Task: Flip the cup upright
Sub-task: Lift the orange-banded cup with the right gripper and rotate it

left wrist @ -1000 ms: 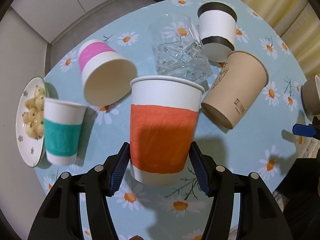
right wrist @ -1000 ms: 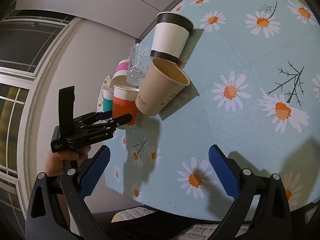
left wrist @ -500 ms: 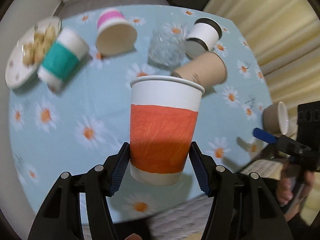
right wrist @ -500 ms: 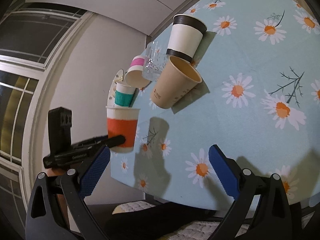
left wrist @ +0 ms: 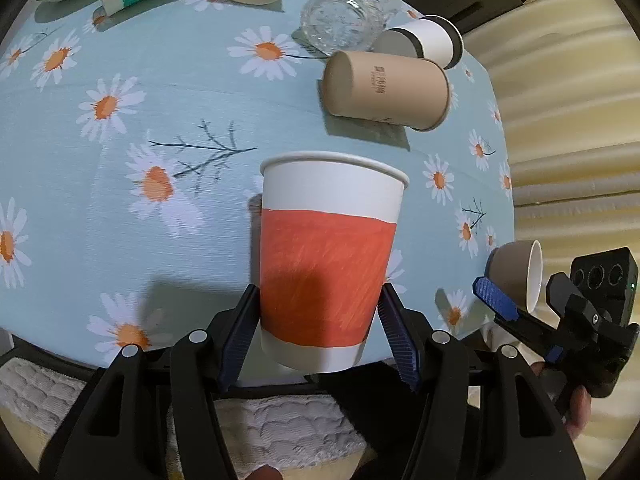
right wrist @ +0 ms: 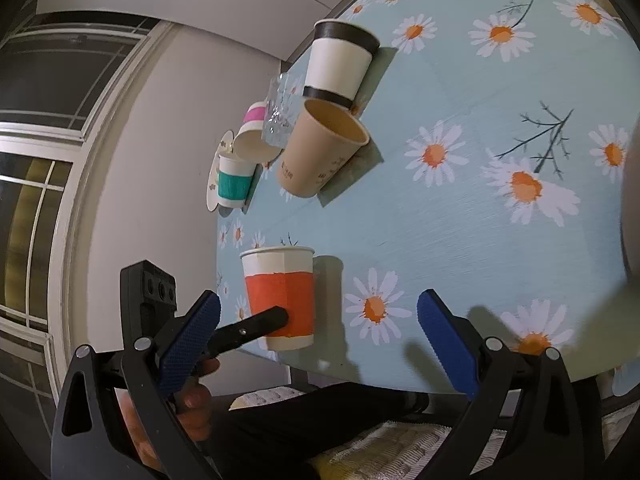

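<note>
The orange-banded paper cup (left wrist: 326, 258) is clamped low on its sides between the blue pads of the left gripper (left wrist: 318, 330), mouth toward the far side of the claw, above the near edge of the daisy-print table (left wrist: 120, 168); it looks rim-up in the right wrist view, so the turn seems largely done, with setting down and release left. The right gripper (right wrist: 320, 340) hangs empty, jaws spread wide, beside it, while a brown cup (left wrist: 386, 90) lies tipped well beyond the claw.
</note>
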Motion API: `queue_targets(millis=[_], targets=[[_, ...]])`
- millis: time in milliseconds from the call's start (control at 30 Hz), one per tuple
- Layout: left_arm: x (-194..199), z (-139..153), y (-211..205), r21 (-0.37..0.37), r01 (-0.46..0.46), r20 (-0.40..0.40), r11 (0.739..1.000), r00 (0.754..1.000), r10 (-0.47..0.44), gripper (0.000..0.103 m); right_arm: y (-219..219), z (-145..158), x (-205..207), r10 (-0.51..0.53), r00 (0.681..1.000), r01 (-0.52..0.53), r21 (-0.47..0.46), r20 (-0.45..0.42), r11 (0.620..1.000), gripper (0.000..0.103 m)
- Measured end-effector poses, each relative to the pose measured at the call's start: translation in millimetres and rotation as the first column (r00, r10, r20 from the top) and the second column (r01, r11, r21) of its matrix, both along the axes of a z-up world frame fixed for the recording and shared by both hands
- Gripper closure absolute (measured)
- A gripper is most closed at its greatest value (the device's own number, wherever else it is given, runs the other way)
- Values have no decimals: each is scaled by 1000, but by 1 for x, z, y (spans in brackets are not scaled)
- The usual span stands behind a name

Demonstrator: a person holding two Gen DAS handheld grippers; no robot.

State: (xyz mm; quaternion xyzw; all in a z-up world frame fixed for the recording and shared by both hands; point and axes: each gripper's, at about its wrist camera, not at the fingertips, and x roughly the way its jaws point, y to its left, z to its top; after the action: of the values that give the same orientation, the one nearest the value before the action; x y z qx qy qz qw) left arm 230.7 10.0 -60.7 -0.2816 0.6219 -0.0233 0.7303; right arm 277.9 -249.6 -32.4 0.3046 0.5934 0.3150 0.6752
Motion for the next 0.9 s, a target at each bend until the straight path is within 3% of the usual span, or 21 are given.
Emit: queue_targets(millis=[500, 600, 900], targets=[[3, -7, -22, 126, -11, -15, 992, 1000, 13, 44, 2, -4, -4, 35, 999, -35, 6, -26, 999, 5], [3, -5, -22, 131, -12, -14, 991, 1000, 13, 34, 3, -4, -4, 35, 999, -35, 6, -26, 999, 5], [-3, 5, -16, 130, -10, 4, 992, 1000, 10, 33, 2, -7, -3, 31, 999, -31, -1, -33, 1000, 5]])
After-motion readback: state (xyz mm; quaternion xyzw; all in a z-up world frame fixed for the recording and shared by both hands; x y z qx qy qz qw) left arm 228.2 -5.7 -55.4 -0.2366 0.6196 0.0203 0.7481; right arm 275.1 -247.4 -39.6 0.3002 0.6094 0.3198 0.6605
